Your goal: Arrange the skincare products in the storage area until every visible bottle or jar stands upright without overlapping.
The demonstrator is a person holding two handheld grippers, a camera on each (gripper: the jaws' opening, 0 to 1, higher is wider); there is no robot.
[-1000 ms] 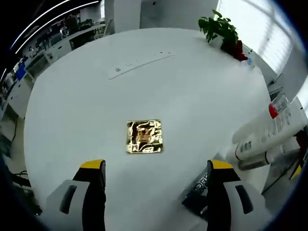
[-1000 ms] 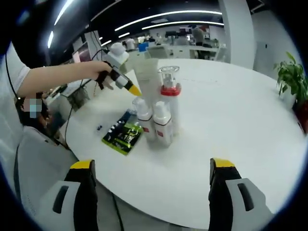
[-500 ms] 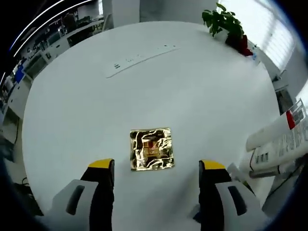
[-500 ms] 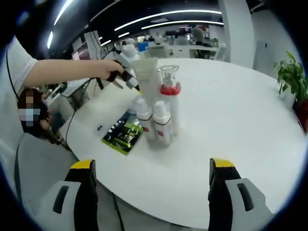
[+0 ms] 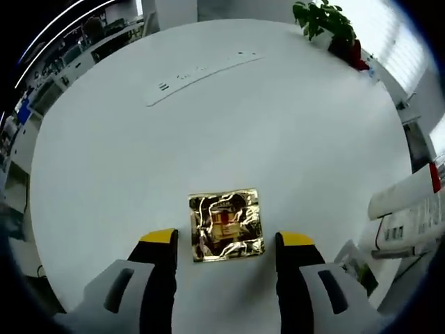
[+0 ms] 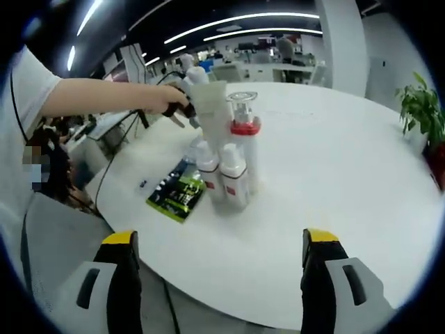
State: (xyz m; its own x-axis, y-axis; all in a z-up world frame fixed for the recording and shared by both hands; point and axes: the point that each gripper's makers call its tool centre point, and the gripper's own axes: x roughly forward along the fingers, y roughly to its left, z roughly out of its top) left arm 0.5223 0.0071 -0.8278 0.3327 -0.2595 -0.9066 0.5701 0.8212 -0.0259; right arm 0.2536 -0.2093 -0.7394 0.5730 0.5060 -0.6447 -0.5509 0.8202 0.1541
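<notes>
Square packet, crinkled gold foil, lies flat on the round white table between the spread jaws of the left gripper. Upright white plastic bottles, red-banded, labels unreadable, stand near the table's edge beside a flat green-and-black sachet. Right gripper jaws released, grasping nothing.

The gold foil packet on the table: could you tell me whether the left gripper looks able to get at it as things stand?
Probably yes. The gold foil packet lies flat on bare table, just ahead of the left gripper, whose open jaws stand on either side of it. Nothing lies between them, though a flat packet may be awkward to pinch.
</notes>
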